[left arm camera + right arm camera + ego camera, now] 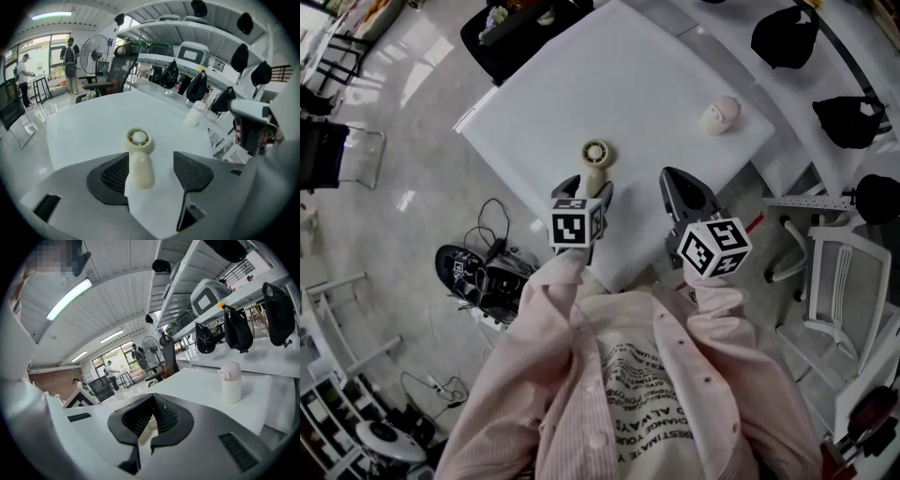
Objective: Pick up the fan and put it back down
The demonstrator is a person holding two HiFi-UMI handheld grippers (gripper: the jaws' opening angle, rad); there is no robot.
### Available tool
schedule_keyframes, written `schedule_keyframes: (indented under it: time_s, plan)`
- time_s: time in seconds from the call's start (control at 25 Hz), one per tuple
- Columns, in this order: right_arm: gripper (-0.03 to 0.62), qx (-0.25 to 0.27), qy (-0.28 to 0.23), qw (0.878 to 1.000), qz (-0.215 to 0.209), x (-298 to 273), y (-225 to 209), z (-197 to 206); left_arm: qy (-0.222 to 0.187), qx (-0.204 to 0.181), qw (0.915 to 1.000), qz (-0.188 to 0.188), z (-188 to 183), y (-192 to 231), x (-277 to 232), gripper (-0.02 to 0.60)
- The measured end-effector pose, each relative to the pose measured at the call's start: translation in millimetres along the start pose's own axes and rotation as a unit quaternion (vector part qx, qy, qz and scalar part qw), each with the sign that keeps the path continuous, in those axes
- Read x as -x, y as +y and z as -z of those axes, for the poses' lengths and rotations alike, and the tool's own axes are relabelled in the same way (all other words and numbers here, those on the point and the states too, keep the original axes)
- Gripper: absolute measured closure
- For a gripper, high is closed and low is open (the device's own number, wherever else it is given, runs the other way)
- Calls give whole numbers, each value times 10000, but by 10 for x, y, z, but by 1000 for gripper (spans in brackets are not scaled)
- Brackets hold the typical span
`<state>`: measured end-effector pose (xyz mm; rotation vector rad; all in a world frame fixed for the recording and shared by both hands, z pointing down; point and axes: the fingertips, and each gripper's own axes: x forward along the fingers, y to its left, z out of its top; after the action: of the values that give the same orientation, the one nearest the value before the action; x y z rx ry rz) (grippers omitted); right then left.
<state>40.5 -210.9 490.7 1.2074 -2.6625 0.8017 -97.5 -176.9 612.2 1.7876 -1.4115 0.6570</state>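
The fan (139,154), a small cream handheld with a round grilled head and a smooth rounded handle, lies flat on the white table (609,84) near its front edge. We have the left gripper (151,161) spread wide, its ribbed black pads either side of the handle, apparently to close on it. Our right gripper (152,413) hangs aside, jaws pressed together on nothing. A squat pale bottle (720,114) stands well apart

I wore a pink striped shirt (511,394) over a cream printed tee (649,375); my left claw (586,187) and right claw (686,192) were dark grey, each with a marker cube (577,223).
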Motion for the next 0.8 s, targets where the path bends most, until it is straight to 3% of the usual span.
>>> schedule_keyframes:
  time_s: [0.48, 0.8]
  plan:
    - [594, -265, 331, 9990, 159, -192, -138, 280, 591, 267, 9976, -229, 65, 246, -524, 296]
    - [594, -413, 389, 9981, 248, -284, -133, 379, 828, 84, 9960, -331, 105, 266, -665, 296]
